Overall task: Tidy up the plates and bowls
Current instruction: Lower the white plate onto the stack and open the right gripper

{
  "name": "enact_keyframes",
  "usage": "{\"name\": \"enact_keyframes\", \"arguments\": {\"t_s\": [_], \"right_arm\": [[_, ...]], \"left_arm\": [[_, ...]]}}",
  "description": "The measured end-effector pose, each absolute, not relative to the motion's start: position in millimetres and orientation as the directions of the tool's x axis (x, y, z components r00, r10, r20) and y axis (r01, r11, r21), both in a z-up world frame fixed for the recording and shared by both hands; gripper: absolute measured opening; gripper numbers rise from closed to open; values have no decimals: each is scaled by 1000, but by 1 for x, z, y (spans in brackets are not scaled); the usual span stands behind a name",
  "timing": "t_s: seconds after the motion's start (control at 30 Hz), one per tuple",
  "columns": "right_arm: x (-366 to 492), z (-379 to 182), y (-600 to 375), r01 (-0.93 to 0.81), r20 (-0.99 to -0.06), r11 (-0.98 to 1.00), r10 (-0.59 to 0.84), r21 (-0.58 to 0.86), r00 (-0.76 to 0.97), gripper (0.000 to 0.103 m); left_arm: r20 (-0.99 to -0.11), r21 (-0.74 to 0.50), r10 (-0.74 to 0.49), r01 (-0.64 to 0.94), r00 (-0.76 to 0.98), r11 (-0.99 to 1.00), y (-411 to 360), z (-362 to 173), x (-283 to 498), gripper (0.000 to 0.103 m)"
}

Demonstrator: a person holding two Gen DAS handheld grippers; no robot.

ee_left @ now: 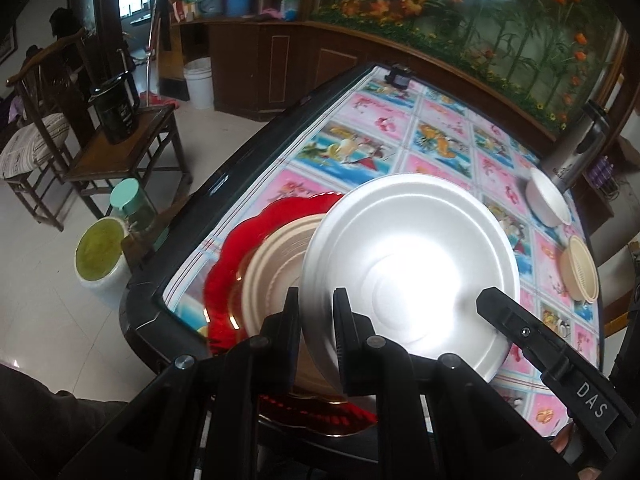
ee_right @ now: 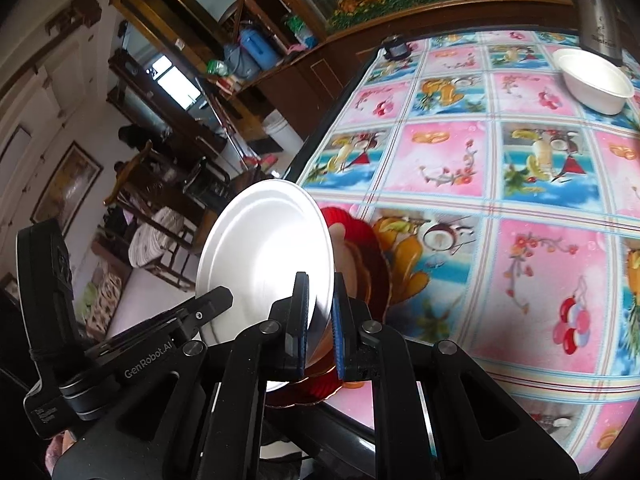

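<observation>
Both hand-held grippers, left (ee_left: 316, 308) and right (ee_right: 320, 292), are clamping the rim of one round white foam plate (ee_left: 408, 276), tilted above the beige dish (ee_left: 276, 256) on the red scalloped platter (ee_left: 248, 232), lower centre. Levelling it before lowering should seat it squarely.

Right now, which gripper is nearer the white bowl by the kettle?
Right. The right gripper clamps the white plate on the side toward the white bowl; the left gripper clamps its opposite rim, farther away.

3 plates (ee_left: 412, 264), 2 bowls (ee_left: 548, 200), 1 kettle (ee_left: 576, 152)
</observation>
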State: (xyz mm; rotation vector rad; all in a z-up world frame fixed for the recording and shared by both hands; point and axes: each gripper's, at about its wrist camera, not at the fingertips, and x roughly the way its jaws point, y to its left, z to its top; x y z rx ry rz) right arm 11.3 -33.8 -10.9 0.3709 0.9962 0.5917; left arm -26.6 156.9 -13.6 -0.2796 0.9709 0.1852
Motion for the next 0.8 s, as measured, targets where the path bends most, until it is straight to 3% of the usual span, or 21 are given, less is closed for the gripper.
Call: {"name": "enact_keyframes", "arguments": {"t_s": [0.8], "right_arm": [[24, -47, 7, -322, -754, 841, 535, 435, 381, 11]], "left_arm": [[-863, -183, 3, -318, 506, 930, 186, -43, -26, 15]]}}
